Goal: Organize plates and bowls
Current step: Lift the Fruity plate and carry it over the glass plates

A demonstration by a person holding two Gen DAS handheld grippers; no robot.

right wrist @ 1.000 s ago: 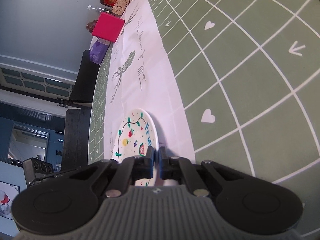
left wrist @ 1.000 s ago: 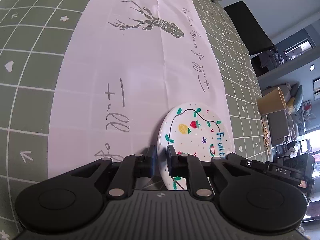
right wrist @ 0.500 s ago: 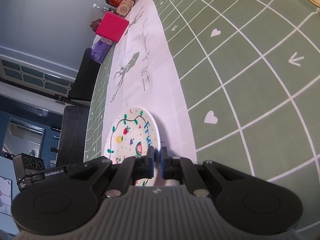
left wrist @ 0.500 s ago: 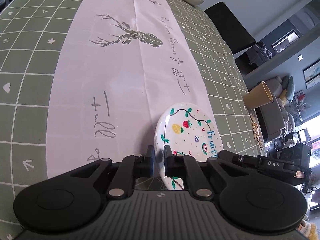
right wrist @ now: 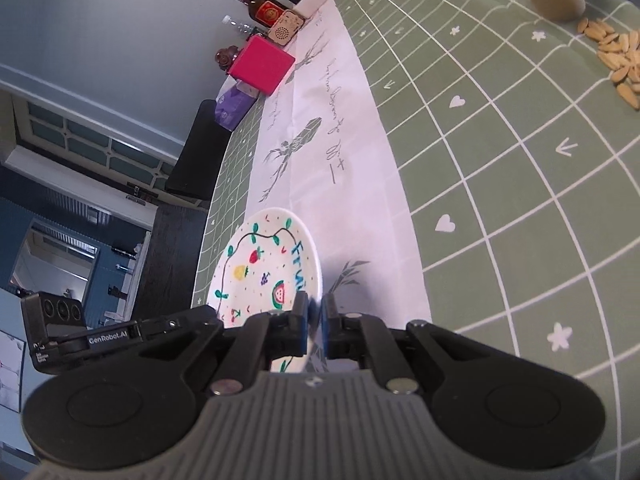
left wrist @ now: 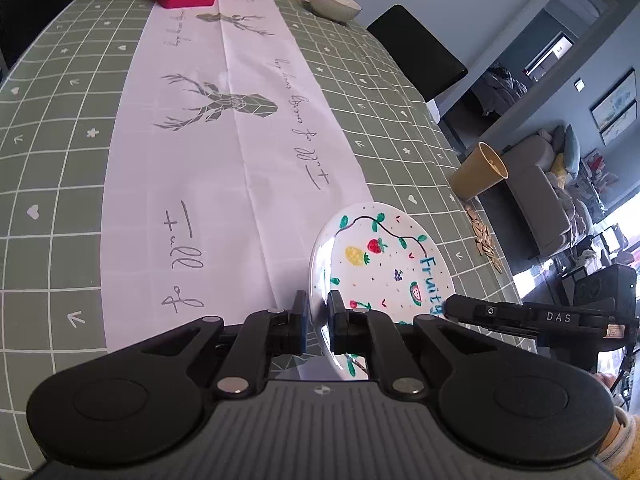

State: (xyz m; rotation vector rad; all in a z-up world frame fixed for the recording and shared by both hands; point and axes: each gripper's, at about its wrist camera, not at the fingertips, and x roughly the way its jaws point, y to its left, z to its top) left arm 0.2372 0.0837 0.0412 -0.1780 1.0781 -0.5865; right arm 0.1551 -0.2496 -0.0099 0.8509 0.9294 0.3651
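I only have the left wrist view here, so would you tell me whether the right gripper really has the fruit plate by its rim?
Observer: Yes. In the right wrist view the right gripper is shut on the rim of the fruit plate, on the side opposite the left gripper.
Operator: Thank you. What stands at the far end of the table that I cannot see?
Observer: A dark bottle with a red label lies beyond the pink box.
Operator: Anything else near it?
Observer: A small beige speaker-like box sits beside that bottle.
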